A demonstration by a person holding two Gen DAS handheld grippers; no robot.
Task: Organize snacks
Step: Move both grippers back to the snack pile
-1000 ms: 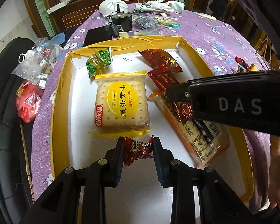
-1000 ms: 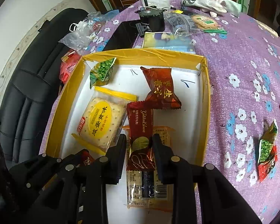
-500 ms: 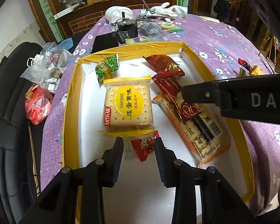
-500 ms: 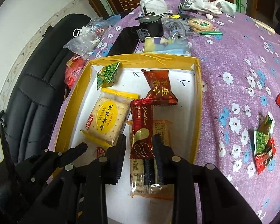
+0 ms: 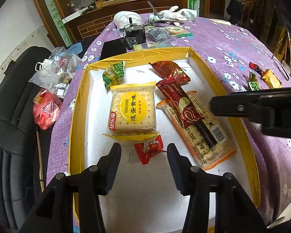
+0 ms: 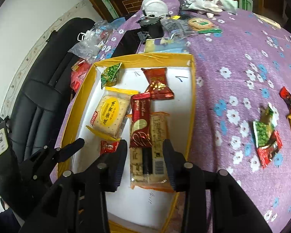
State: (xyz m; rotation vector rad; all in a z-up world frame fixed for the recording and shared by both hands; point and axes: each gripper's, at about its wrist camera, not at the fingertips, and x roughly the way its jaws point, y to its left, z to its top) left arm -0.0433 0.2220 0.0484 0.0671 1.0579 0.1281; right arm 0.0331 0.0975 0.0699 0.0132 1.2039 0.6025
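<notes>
Inside the yellow-walled box (image 5: 75, 116) with its white floor lie six snacks: a green pea packet (image 5: 113, 74) at the far corner, a square yellow cracker pack (image 5: 132, 112), a dark red wrapped sweet (image 5: 169, 71), a maroon wafer bar (image 5: 181, 105) resting across a long orange-edged cracker pack (image 5: 205, 141), and a small red candy (image 5: 148, 151) just below the square pack. The left tool (image 5: 143, 151) has its jaws opening; the candy lies between them, untouched. The right tool (image 6: 144, 149) is opening too, its fingers either side of the long pack and clear of it. Text on the wrappers is partly unreadable. Out on the purple flowered bench (image 6: 232, 58) sit loose snacks (image 6: 266, 134), white gloves (image 6: 209, 3) and a black cup (image 6: 152, 28); plastic bags (image 5: 52, 73) rest on a black chair (image 5: 11, 116).
</notes>
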